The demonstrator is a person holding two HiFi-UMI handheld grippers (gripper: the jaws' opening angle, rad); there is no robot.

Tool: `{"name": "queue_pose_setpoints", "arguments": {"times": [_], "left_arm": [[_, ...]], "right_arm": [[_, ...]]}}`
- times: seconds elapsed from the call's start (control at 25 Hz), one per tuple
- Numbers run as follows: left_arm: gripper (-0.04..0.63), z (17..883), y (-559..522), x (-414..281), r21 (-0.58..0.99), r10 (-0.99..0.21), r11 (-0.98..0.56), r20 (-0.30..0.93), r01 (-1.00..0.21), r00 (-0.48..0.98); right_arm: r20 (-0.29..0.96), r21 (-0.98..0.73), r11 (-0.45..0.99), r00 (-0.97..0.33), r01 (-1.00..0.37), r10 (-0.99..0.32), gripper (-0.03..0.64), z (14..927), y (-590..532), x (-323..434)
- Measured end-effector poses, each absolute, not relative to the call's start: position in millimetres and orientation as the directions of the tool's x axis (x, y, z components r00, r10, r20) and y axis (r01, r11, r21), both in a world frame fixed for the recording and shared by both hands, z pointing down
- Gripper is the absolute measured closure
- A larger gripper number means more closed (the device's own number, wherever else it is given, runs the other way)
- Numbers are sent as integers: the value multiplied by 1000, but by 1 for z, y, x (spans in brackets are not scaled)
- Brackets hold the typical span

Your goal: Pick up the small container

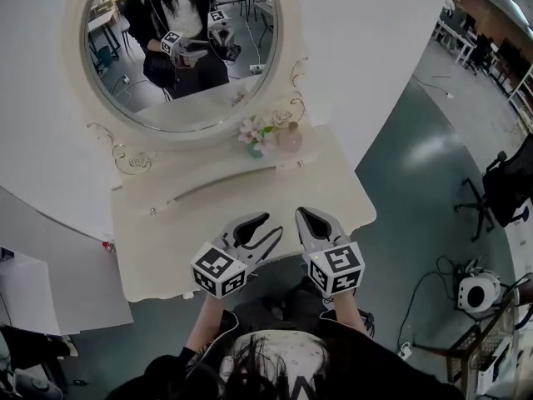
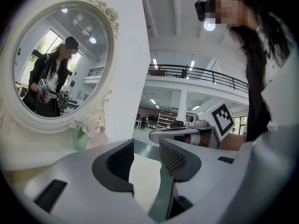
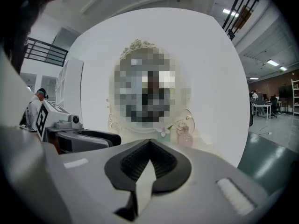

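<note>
The small pink container (image 1: 290, 137) stands on the raised back shelf of a cream vanity table (image 1: 162, 252), just right of a green vase with flowers (image 1: 254, 148). It shows in the left gripper view (image 2: 99, 137) and the right gripper view (image 3: 185, 137). Both grippers hover side by side over the table's front edge, well short of the container. My left gripper (image 1: 271, 226) is open, with a clear gap between its pads and nothing in it. My right gripper (image 1: 301, 213) is shut and empty, its tips meeting (image 3: 149, 141).
A large oval mirror (image 1: 183, 48) in an ornate frame rises behind the shelf and reflects the person and both grippers. A white curved wall backs the vanity. On the floor to the right are an office chair (image 1: 502, 192) and a white device with cables (image 1: 477, 292).
</note>
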State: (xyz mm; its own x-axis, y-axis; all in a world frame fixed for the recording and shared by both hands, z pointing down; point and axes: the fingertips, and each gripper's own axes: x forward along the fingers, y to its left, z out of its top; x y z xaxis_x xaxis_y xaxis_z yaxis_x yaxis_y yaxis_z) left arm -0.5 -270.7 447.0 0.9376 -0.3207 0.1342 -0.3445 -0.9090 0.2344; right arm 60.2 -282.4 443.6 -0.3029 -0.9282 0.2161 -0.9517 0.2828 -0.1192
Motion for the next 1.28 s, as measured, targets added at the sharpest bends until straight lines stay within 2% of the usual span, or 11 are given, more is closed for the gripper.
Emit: {"name": "queue_pose_setpoints", "arguments": {"times": [1.08,1.28], "left_arm": [[425,467,-401,51,272,-584,-741,189,-614,789],[425,472,-407,46,269,-631,-696,215,-666,745]], "right_arm": [[282,-120,480,-493,-869,-823,615,484,-468,153],[302,-113,546,-552,-830,-777,562,506,-497,153]]}}
